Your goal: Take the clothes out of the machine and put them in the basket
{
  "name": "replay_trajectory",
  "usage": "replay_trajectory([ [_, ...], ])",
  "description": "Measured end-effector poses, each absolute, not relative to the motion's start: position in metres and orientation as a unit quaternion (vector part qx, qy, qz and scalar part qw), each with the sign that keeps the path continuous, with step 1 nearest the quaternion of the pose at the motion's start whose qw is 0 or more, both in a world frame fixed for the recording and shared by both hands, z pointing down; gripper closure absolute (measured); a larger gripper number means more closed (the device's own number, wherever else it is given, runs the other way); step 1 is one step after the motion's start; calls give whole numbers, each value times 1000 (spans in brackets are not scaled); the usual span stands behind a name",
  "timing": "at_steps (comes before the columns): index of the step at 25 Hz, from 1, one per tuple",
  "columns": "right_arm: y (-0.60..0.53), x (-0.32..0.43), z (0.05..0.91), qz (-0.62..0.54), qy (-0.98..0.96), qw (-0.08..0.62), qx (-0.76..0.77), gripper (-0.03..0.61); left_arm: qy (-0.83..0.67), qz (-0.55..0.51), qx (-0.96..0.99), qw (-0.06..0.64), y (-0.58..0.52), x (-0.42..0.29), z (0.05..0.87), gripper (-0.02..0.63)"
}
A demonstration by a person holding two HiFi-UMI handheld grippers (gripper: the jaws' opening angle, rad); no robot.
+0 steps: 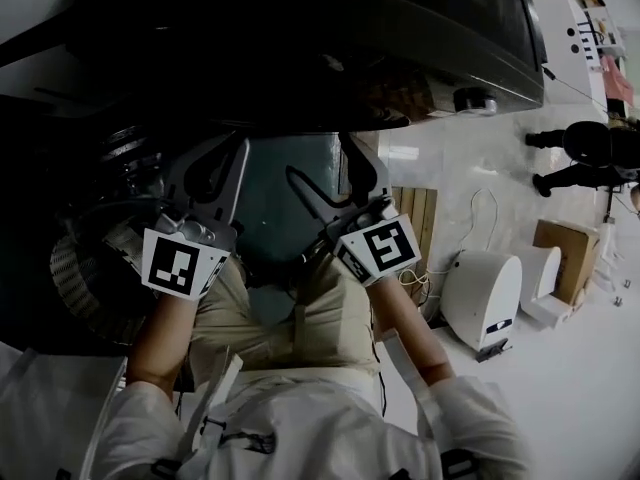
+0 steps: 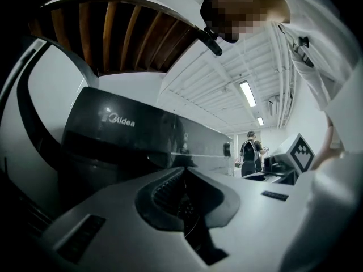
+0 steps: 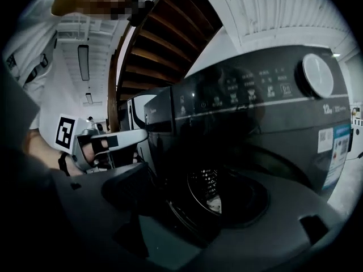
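I am holding two grippers low before the one machine [image 3: 255,106] to reach inside. The left gripper [image 1: 212,153] is keeping its fingers pinched together on nothing, while the right gripper [image 1: 325,168] is spreading its fingers wide, empty. What I am taking for the one basket [image 1: 75,278] is sitting at the left of the frame, and one pale garment [image 3: 214,204] is showing deep in the drum [image 3: 204,186].

Head view: from the person's head, facing steeply down over chest and forearms. The left gripper [image 1: 214,158] and right gripper [image 1: 330,183] are close below, with the washing machine [image 1: 400,28] just beyond.
Left gripper view: low on that gripper, facing along its jaws at the machine's front panel, near.
Right gripper view: facing along its jaws into the door opening, very near.
Shared: all three see the machine; each gripper view catches the other's marker cube [image 2: 301,152] at its edge.
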State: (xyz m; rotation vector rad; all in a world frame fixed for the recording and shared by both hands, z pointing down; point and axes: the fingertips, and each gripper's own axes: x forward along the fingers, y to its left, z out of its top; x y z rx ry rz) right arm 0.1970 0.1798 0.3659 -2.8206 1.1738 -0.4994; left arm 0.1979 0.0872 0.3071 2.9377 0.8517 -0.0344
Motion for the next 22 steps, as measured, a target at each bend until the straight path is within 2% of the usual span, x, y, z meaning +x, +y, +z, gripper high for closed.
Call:
replay_trajectory([
  [12, 165, 239, 525, -136, 397, -12, -908, 204, 304, -33, 952, 5, 101, 210, 466, 596],
  [18, 165, 280, 555, -94, 401, -25, -911, 204, 321, -53, 945, -39, 110, 231, 515, 600],
  [22, 158, 301, 573, -72, 399, -40, -913, 202, 313, -67, 947, -31, 108, 236, 539, 600],
])
